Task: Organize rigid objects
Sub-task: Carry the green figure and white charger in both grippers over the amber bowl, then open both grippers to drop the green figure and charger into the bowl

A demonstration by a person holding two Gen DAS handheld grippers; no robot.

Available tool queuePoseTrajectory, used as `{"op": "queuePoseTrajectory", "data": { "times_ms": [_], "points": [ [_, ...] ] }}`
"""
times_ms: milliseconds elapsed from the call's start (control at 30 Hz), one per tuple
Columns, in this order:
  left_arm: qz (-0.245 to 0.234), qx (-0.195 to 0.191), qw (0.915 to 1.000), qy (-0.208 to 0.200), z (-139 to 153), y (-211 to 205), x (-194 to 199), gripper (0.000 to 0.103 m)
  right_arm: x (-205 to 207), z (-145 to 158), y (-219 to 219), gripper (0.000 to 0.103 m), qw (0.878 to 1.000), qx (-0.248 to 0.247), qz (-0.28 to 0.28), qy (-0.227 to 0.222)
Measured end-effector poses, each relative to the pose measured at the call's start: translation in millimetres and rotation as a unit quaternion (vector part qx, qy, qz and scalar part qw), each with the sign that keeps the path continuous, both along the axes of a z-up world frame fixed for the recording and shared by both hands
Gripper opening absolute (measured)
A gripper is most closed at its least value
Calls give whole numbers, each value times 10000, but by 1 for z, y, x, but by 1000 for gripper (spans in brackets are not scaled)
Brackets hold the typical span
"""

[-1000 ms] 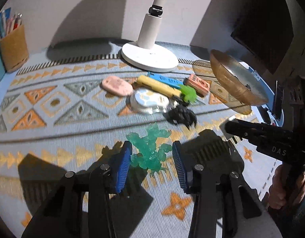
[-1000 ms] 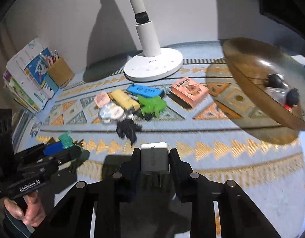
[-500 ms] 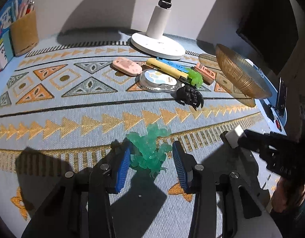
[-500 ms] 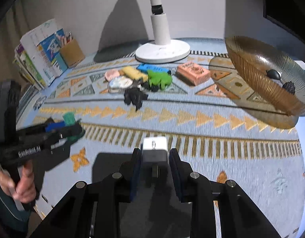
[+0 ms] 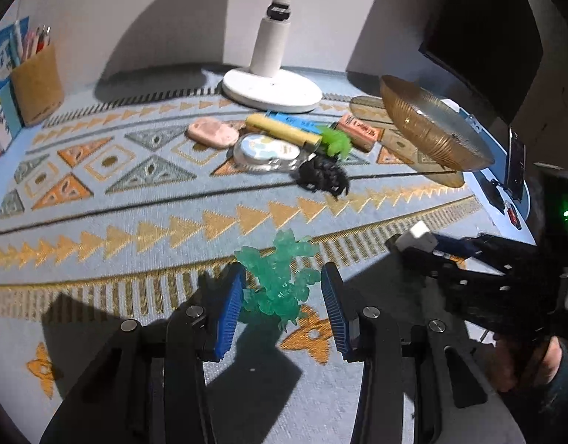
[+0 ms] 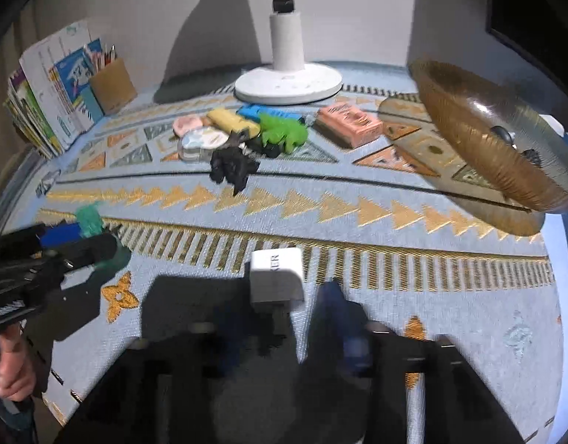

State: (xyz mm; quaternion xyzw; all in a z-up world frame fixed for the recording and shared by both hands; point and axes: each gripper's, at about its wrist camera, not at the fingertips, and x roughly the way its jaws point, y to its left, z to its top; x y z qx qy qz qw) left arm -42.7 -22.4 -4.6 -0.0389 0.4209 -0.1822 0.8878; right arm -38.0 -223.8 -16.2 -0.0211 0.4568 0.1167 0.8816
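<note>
My left gripper (image 5: 282, 305) is open, its blue pads on either side of a translucent teal toy figure (image 5: 280, 277) that rests on the patterned mat. My right gripper (image 6: 284, 307) has its jaws apart and motion-blurred; a white charger block (image 6: 276, 279) lies tilted between them, against the left finger. The charger also shows at the right gripper's tip in the left wrist view (image 5: 417, 235). A cluster sits mid-mat: black toy (image 6: 232, 164), green toy (image 6: 282, 131), yellow bar (image 6: 232, 120), blue bar (image 6: 252, 111), pink oval (image 6: 186, 124), clear case (image 6: 202, 140), salmon card box (image 6: 348, 124).
A tilted amber glass bowl (image 6: 480, 137) at the right holds small dark items. A white lamp base (image 6: 287, 83) stands at the back. A pen cup (image 6: 112, 85) and books (image 6: 51, 92) are at the back left. A phone (image 5: 517, 166) lies at the far right edge.
Both grippers pulled back toward the mat's near edge. The right jaws have opened off the white charger, which now tilts. The left jaws stay apart around the teal toy.
</note>
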Motion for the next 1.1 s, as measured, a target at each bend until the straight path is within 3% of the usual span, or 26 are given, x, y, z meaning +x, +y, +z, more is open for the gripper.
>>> {"op": "queuePoseTrajectory", "data": {
  "times_ms": [33,133,233,400,500,567,700,800,933,1100],
  "points": [
    [-30,42,10000,-46,5,-3,0,39,-1,2,0,26,10000,-14,-13,-36],
    [-184,107,9996,-199,26,-15,6,39,-5,23,-15,26,9993,179,-156,-287],
    [-426,70,9976,-540,63,-35,17,39,-8,69,-56,26,9946,315,-603,-779],
    [-990,-45,9875,-1222,137,-99,43,39,-7,155,-155,26,9697,215,-1765,-1678],
    [-1332,-83,9796,-1502,165,-146,60,39,1,181,-196,26,9559,23,-2265,-1870],
    [-1502,-92,9780,-1441,168,-179,79,39,11,190,-220,26,9510,52,-2456,-1878],
    [-1632,-50,9812,-1034,143,-228,112,39,40,171,-245,26,9519,47,-2644,-1549],
    [-1635,46,9845,-626,109,-256,132,39,63,134,-251,26,9627,189,-2497,-1023],
    [-1643,169,9859,-264,77,-275,149,39,78,94,-257,26,9697,133,-2383,-521],
    [-1618,281,9864,-35,60,-286,160,39,88,72,-259,26,9717,135,-2347,-219]
  ]
}}
